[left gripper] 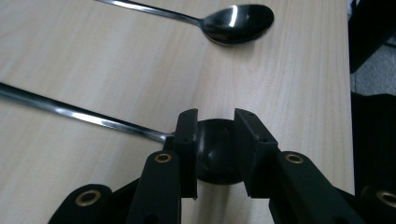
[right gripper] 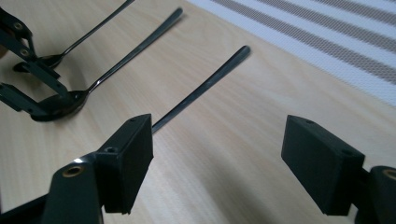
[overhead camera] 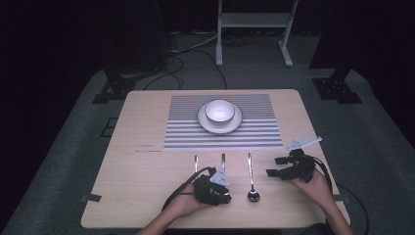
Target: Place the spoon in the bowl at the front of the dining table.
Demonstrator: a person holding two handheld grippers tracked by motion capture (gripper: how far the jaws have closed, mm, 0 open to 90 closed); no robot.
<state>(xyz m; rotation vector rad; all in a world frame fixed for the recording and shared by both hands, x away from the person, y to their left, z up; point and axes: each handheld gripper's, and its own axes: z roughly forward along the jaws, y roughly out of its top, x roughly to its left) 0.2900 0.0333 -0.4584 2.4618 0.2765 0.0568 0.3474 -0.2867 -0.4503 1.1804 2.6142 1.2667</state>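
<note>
Three metal spoons lie side by side on the wooden table, handles toward the placemat. My left gripper (overhead camera: 224,195) (left gripper: 215,130) is low over the middle spoon (overhead camera: 223,161) (left gripper: 84,114), its jaws closed against both sides of the spoon's bowl, which rests on the table. The left spoon (overhead camera: 195,163) (right gripper: 93,30) is partly hidden by that hand. To its right, the right spoon (overhead camera: 250,176) (left gripper: 233,21) (right gripper: 205,86) lies free. My right gripper (overhead camera: 275,166) (right gripper: 219,154) hovers open and empty beside the right spoon, jaws pointing left.
A striped placemat (overhead camera: 186,132) covers the far middle of the table, with a white plate (overhead camera: 235,126) and a white bowl (overhead camera: 219,110) on it. Bare wood lies left of the spoons and along the front edge. Beyond the table are stands and cables on the floor.
</note>
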